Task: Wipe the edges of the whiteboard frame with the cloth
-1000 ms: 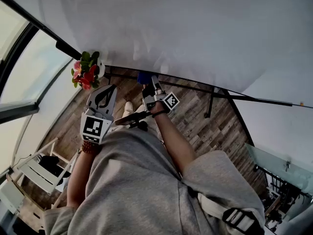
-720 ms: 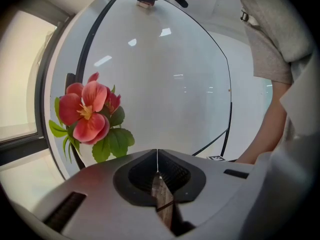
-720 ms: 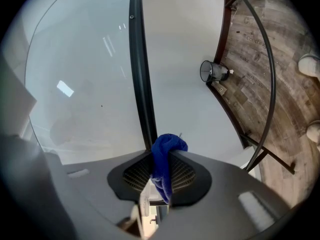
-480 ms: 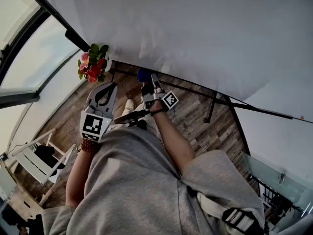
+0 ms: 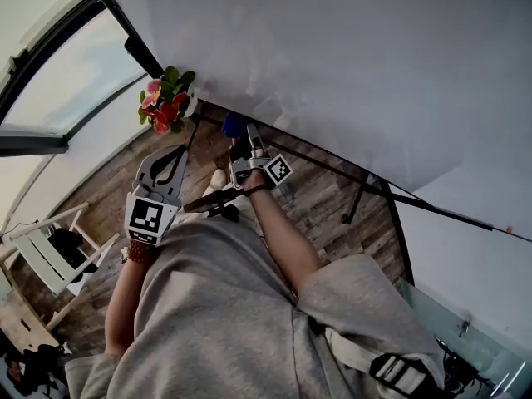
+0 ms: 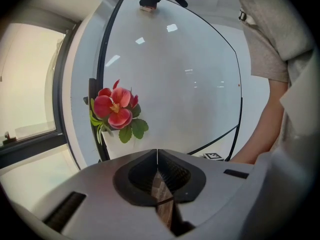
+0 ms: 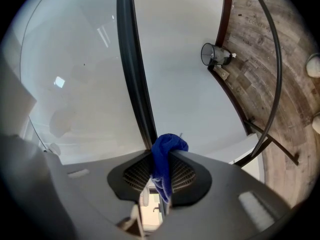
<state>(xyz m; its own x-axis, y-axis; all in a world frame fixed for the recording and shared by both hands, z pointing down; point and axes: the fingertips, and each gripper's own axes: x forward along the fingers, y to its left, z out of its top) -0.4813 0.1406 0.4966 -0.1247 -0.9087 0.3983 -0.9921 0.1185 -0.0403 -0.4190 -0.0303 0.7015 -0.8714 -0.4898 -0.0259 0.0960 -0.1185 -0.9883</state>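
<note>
Your right gripper [image 7: 162,156] is clamped on the blue cloth [image 7: 167,146], jaws nearly together with only the fabric between them. Your left gripper [image 6: 157,151] is closed with nothing in it, so it has no part in this wipe; hold it out at 9 o'clock, clear of the flowers [image 6: 116,109] fixed to the board's side edge.

In the right gripper view the black frame [image 7: 131,69] runs from 12 o'clock straight down to the jaws, and the cloth's bunched top sits right at its lower end. I cannot tell whether fabric is pressing on the bar or just short of it. To wipe well, I judge you should:

1. Lead with the fold that stands proud of the jaw tips at 12 o'clock, so fabric meets the bar and not the hard pads.
2. Press lightly and travel along the bar's line, not across it.
3. Grip firmly, since only a small wad is pinched and it could drag out.

The cloth is deep blue and soft, crumpled into 1 rounded lump above the tips, with a thin tail hanging toward 6 o'clock between the ribbed pads. In the head view the cloth [image 5: 234,125] shows at 11 o'clock from centre, at the whiteboard [image 5: 349,56] lower edge, just ahead of the right gripper [image 5: 243,140], with the left gripper [image 5: 179,152] beside it at 9 o'clock
</note>
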